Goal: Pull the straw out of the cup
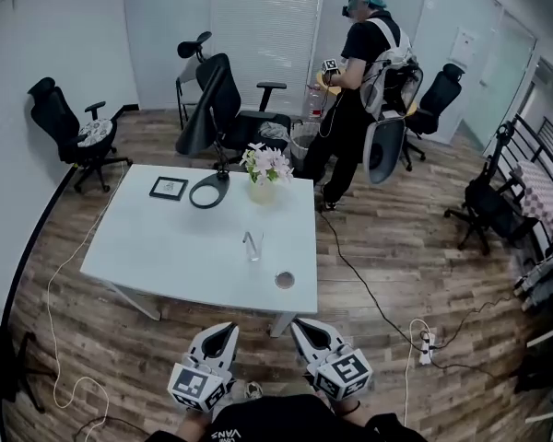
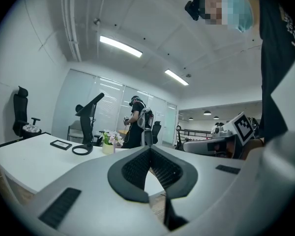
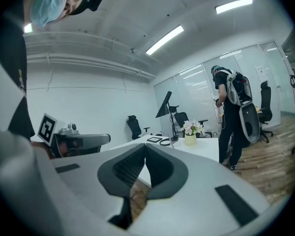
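A clear glass cup (image 1: 252, 247) with a thin straw (image 1: 247, 239) standing in it sits on the white table (image 1: 157, 247), toward the near right. My left gripper (image 1: 229, 329) and right gripper (image 1: 300, 324) are side by side just short of the table's near edge, well back from the cup. Both point level at the table. The left gripper (image 2: 148, 149) has its jaws shut with nothing between them. The jaws of the right gripper (image 3: 144, 146) also meet at the tip and hold nothing. I cannot make out the cup in either gripper view.
On the table are a small dark round piece (image 1: 284, 280), a vase of flowers (image 1: 265, 175), a black picture frame (image 1: 169, 188) and a black ring-shaped stand (image 1: 208, 191). A person (image 1: 359, 81) stands beyond the table. Office chairs (image 1: 74, 136) and floor cables with a power strip (image 1: 426, 343) surround it.
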